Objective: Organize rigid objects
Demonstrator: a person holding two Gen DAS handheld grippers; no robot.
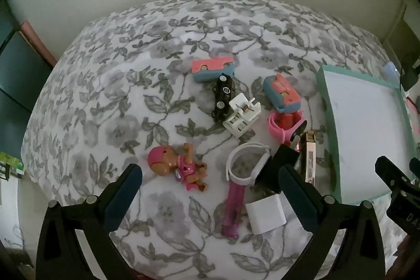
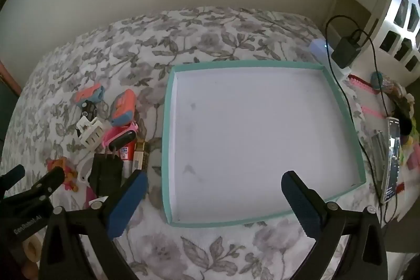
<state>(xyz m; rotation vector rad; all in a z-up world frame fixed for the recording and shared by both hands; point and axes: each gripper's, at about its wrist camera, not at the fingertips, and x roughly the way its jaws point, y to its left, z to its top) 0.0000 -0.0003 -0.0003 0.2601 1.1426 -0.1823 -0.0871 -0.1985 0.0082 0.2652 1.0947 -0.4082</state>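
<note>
Plain pale wall behind; the working surface is a bed under a white cover [image 1: 110, 101] printed with grey leaves and flowers, soft and slightly domed.

Step in hand, as I judge it: the start. The teal-rimmed tray [image 2: 168, 122] with its smooth white floor lies flat by the right edge of the bed and holds nothing yet. All the rigid pieces sit in a loose cluster just off its left rim, toward the middle of the bed.

My left gripper [image 1: 210, 190] hovers over the cluster with its jaws spread as wide as they go, gripping nothing. My right gripper [image 2: 214, 197] hangs over the tray's near edge, equally wide, also empty.

Cluster inventory:
- dog figure [image 1: 178, 167], glossy moulded plastic, pink helmet, lumpy shape — nearest my left finger
- white watch [image 1: 248, 164], looped band
- black plug adapter [image 1: 278, 169], boxy, metal prongs
- white charger cube [image 1: 265, 217], smooth
- pink translucent strip [image 1: 233, 209], flat and long
- white ribbed clip-like piece [image 1: 241, 114]
- black toy car [image 1: 223, 99]
- two coral-and-blue blocks [image 1: 212, 68] [image 1: 282, 95]
- pink watch [image 1: 286, 125]

Next move calls for picking one piece — the dog figure stands clear of the rest, so it looks the easiest. The jaws need to straddle its torso, since the rounded helmet would probably slip.
</note>
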